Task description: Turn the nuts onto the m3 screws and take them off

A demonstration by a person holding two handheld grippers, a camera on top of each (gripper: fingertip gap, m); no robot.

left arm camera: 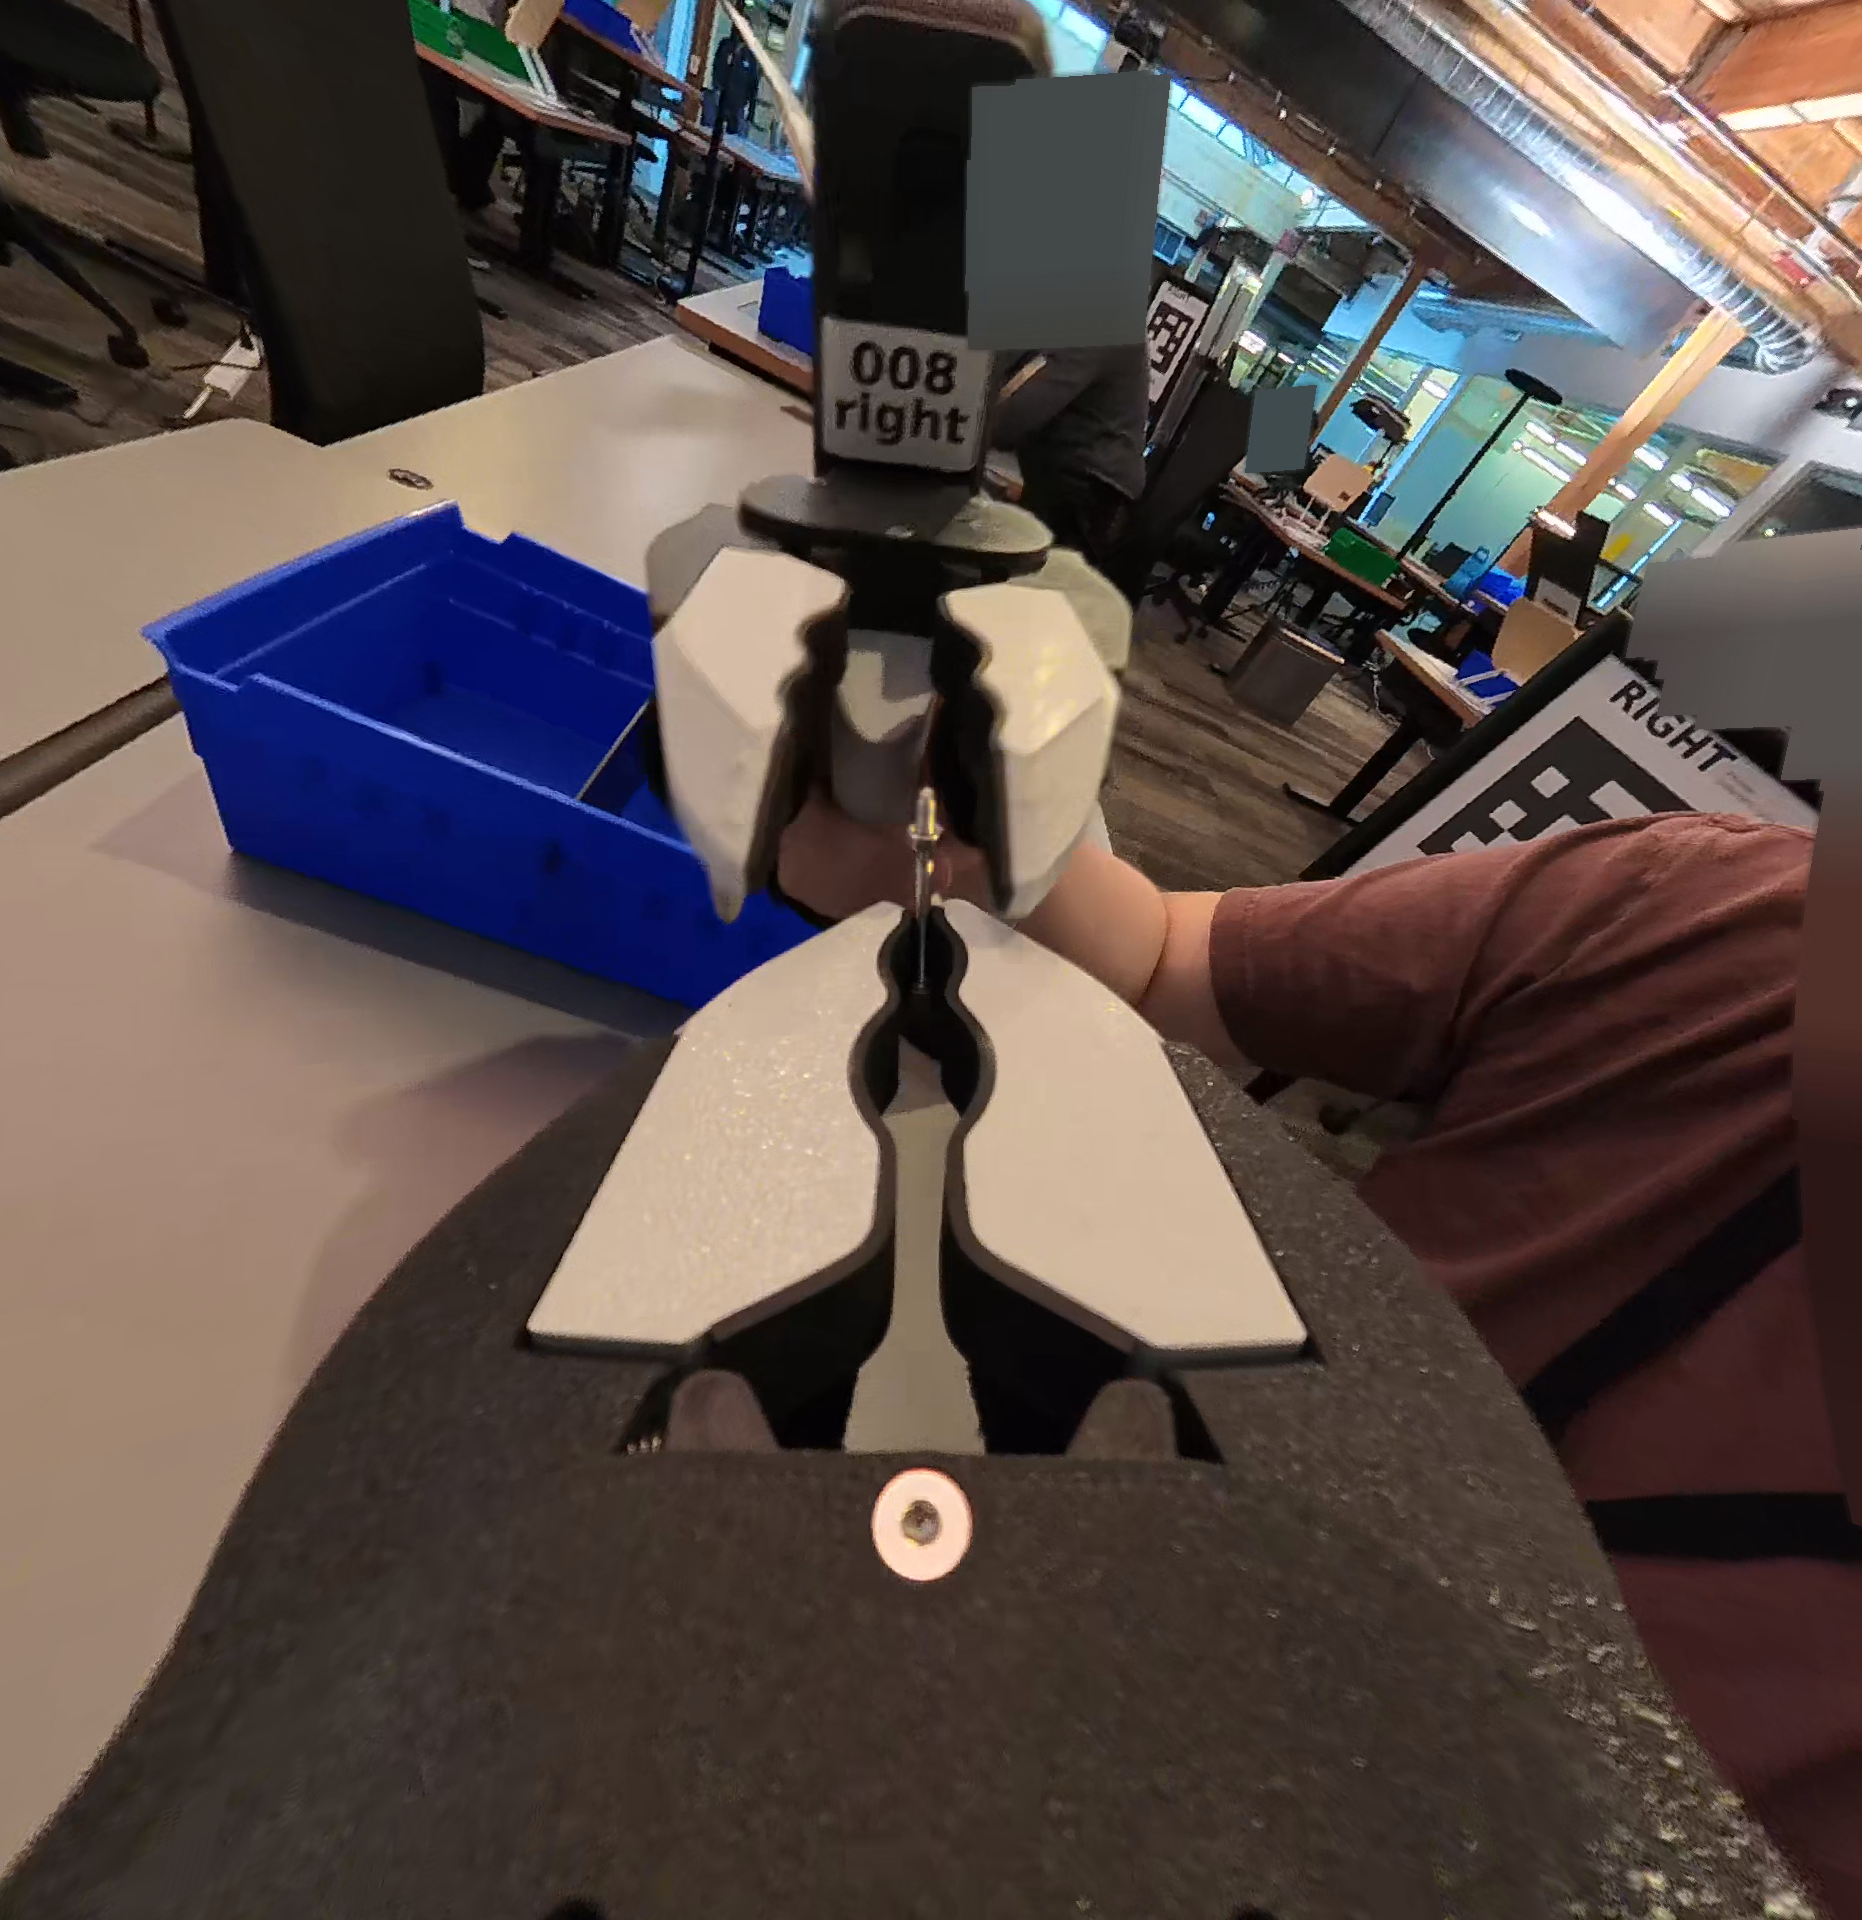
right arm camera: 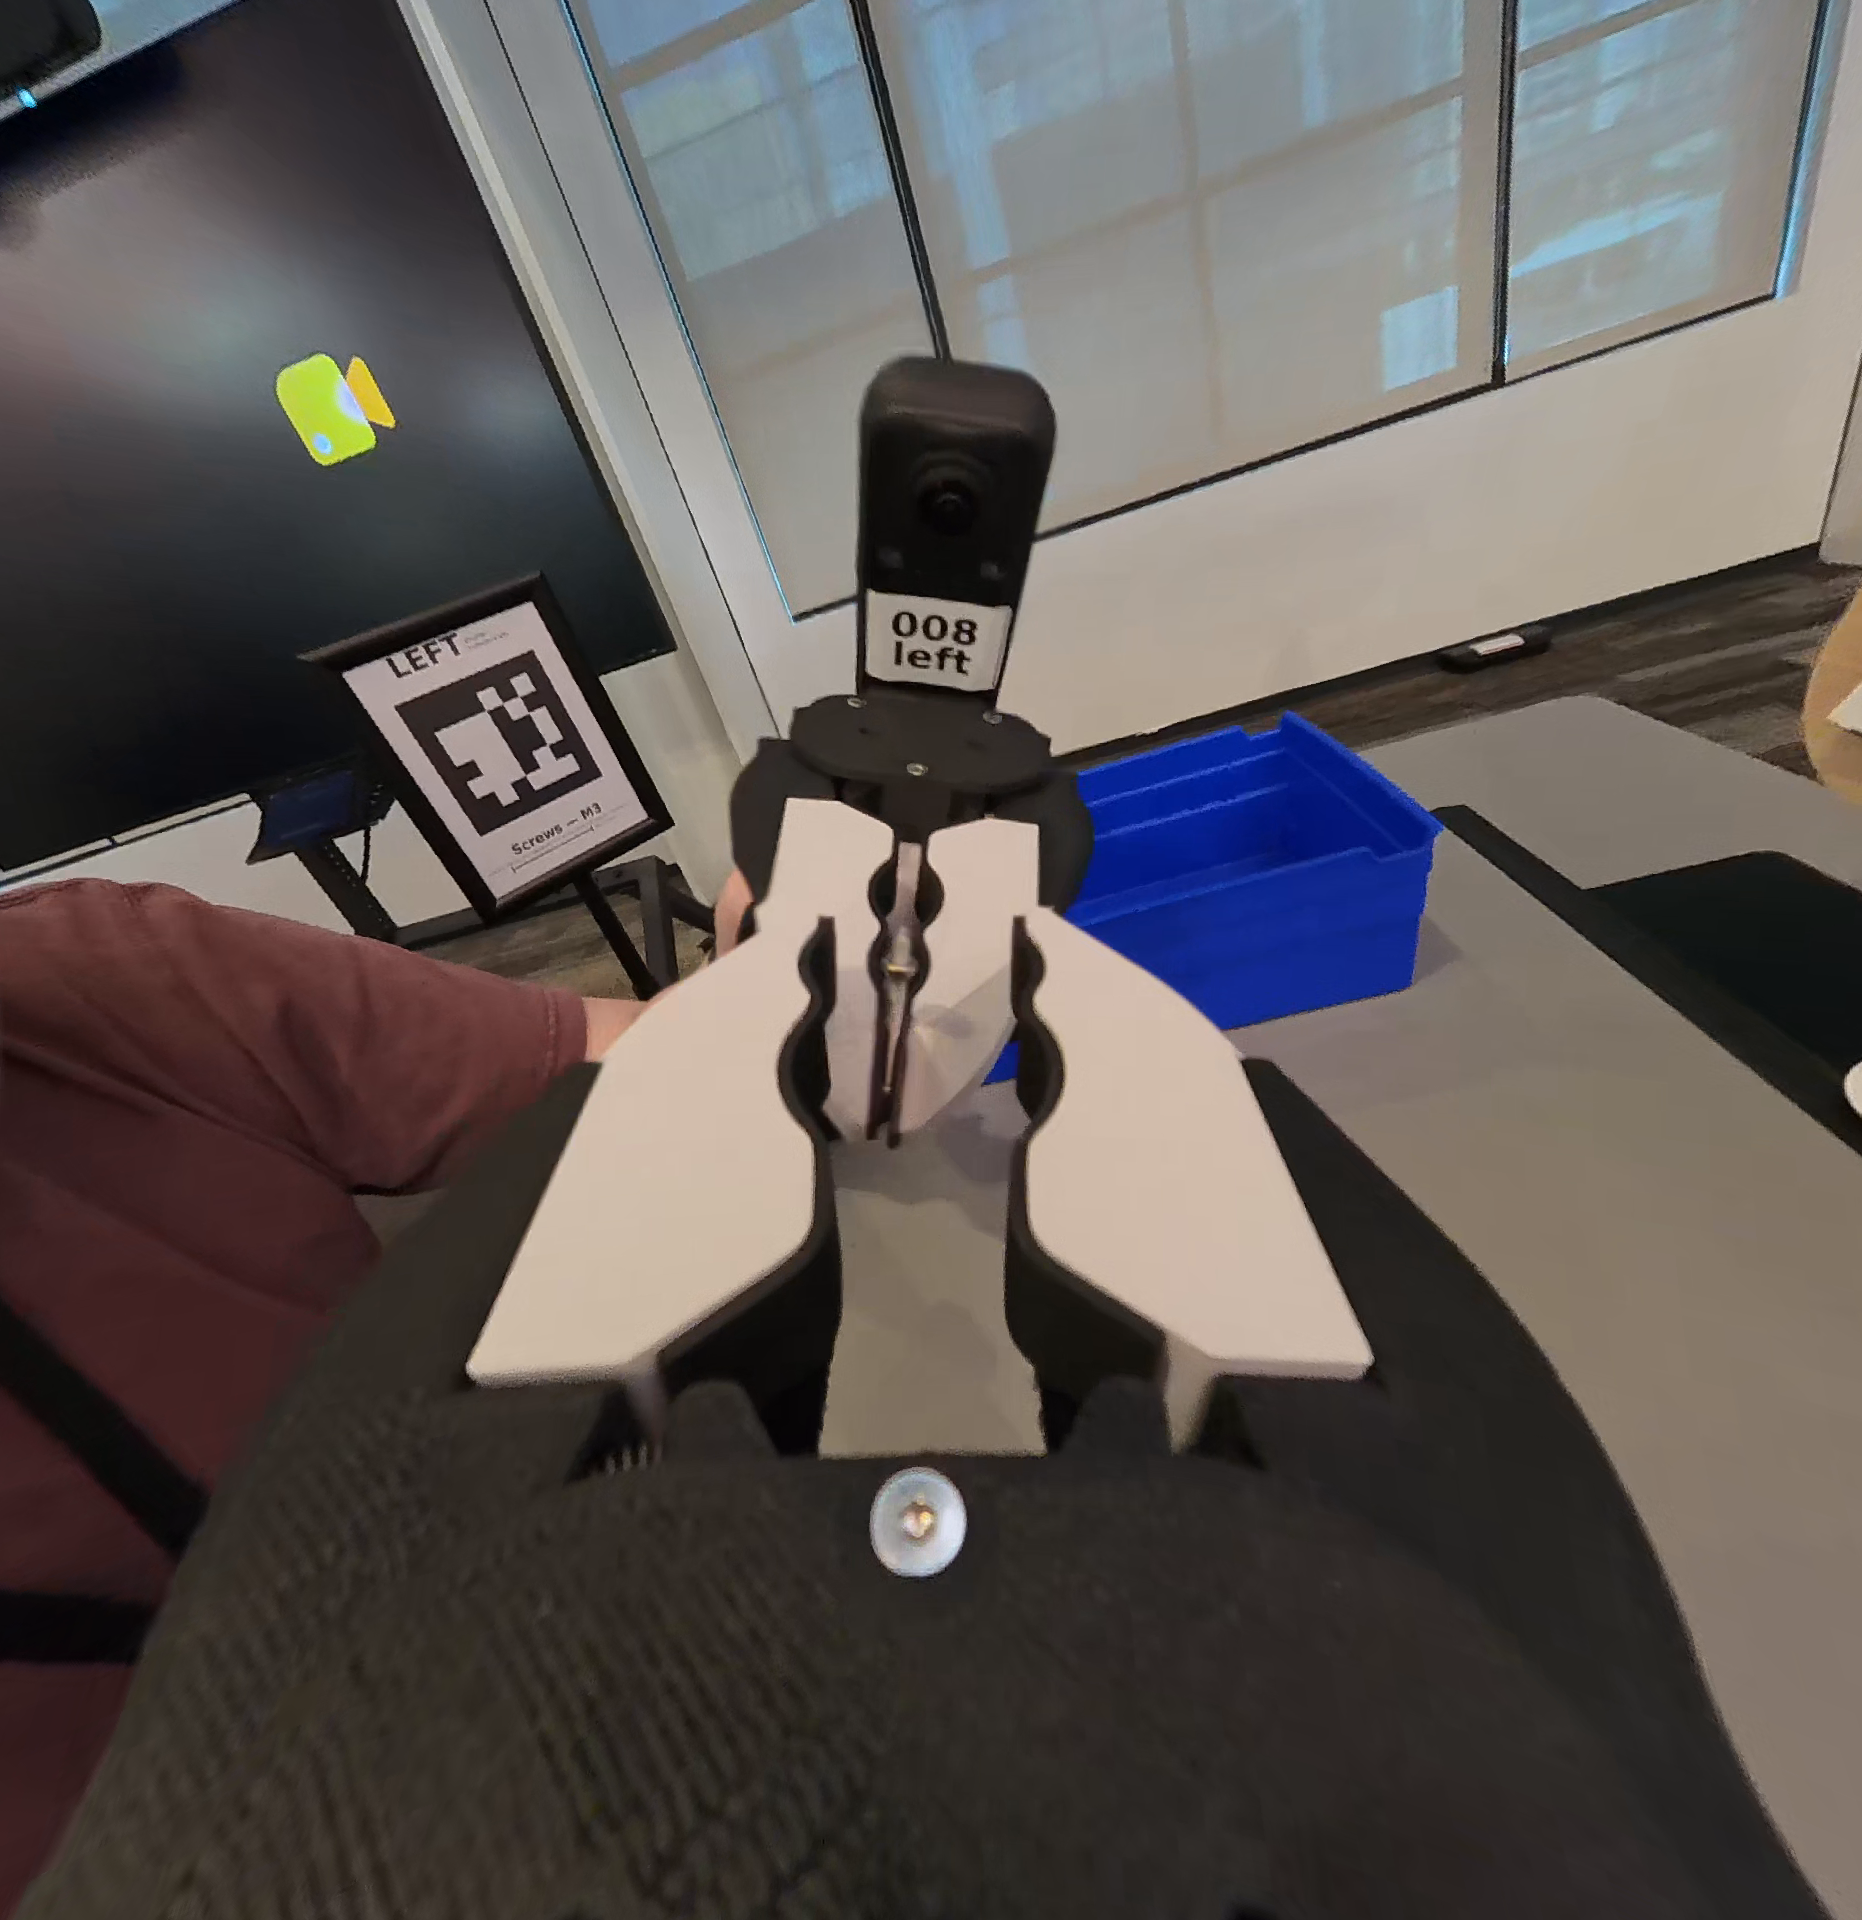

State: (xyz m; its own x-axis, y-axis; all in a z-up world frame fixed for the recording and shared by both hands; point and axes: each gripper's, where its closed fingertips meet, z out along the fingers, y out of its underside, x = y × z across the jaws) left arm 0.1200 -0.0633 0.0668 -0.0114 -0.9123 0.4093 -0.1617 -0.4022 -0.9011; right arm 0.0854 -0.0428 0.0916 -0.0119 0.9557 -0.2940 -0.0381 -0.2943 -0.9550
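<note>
A thin screw [left arm camera: 922,894] carrying a small nut [left arm camera: 924,828] is clenched by its lower end in the left tongs [left arm camera: 922,925]. The right tongs [left arm camera: 875,883] stand released around the nut end, not touching it. Judging by this, the nut sits partway on, with turning left to do; a blue bin [left arm camera: 428,727] rests on the tabletop [left arm camera: 179,1143] beyond both tongs.

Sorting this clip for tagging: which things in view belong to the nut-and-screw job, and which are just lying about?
Part of the job:
- left tongs, shut on the screw
- nut, sitting on that screw
- right tongs, open around the screw's tip
- blue bin on the grey table

Just lying about:
- framed marker sign
- dark wall screen
- office desks behind
</note>
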